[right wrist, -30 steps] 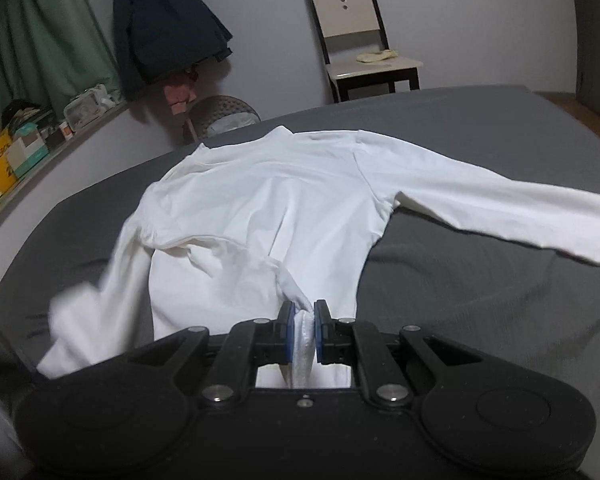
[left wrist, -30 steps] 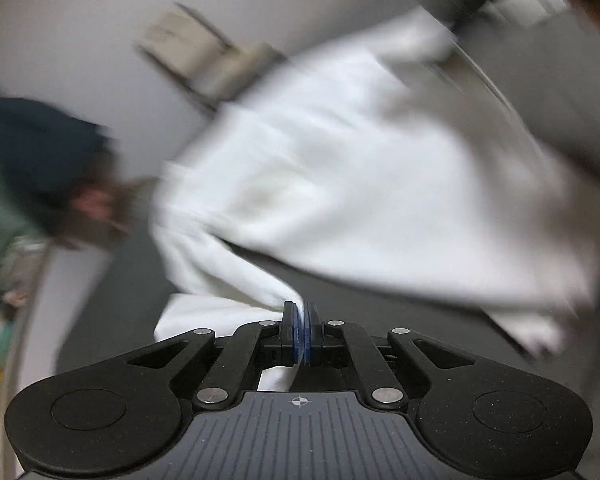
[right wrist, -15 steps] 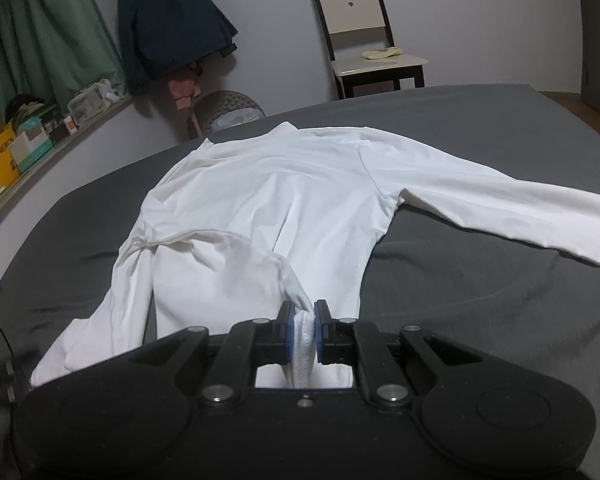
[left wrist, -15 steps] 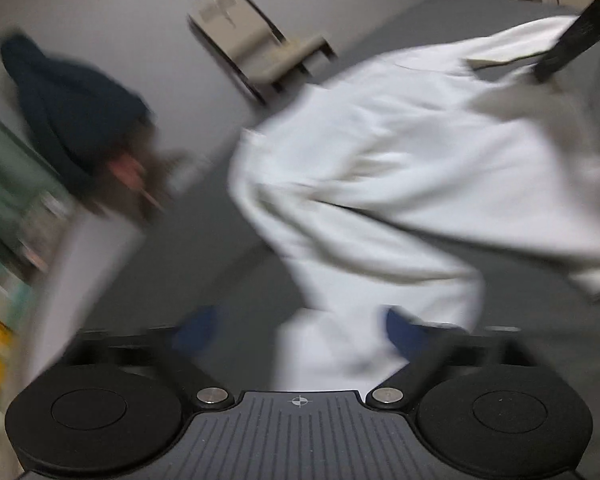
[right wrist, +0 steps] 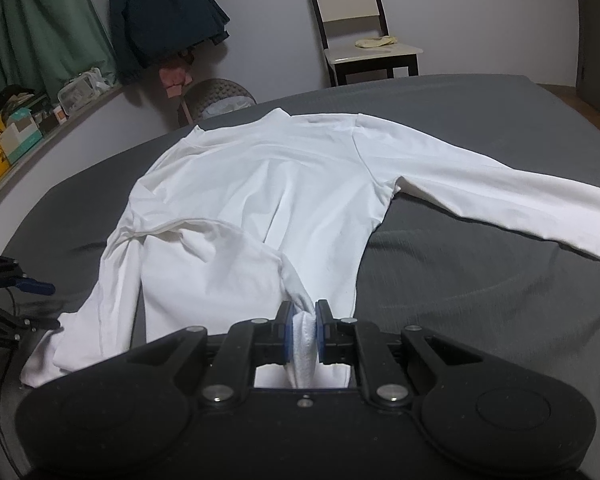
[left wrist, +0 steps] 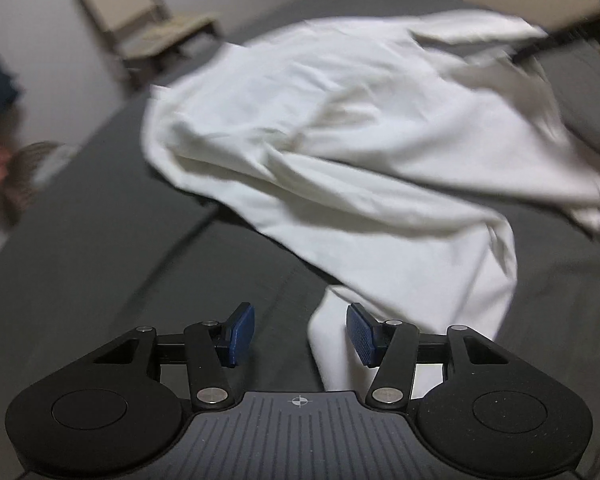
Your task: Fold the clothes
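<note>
Folding a white long-sleeved shirt (right wrist: 268, 200) on a grey bed (right wrist: 480, 272).

The right gripper (right wrist: 303, 330) was clamped on a bunched fold of the hem between its blue pads. The left gripper (left wrist: 300, 332) was spread wide, gripping nothing, a sleeve cuff (left wrist: 328, 340) lying loose just inside its right-hand pad. Beyond the fingers the shirt lay spread flat, one sleeve stretched far right. A chair (right wrist: 360, 28) stood against the wall behind.

My right gripper (right wrist: 302, 330) pinches a bunch of the white shirt (right wrist: 268, 200) near its bottom edge. The shirt lies flat on the grey bed (right wrist: 480, 272). One sleeve (right wrist: 500, 200) stretches out to the right. My left gripper (right wrist: 16, 304) is at the left edge, wide apart, beside the other sleeve. A chair (right wrist: 360, 28) stands by the wall.
</note>
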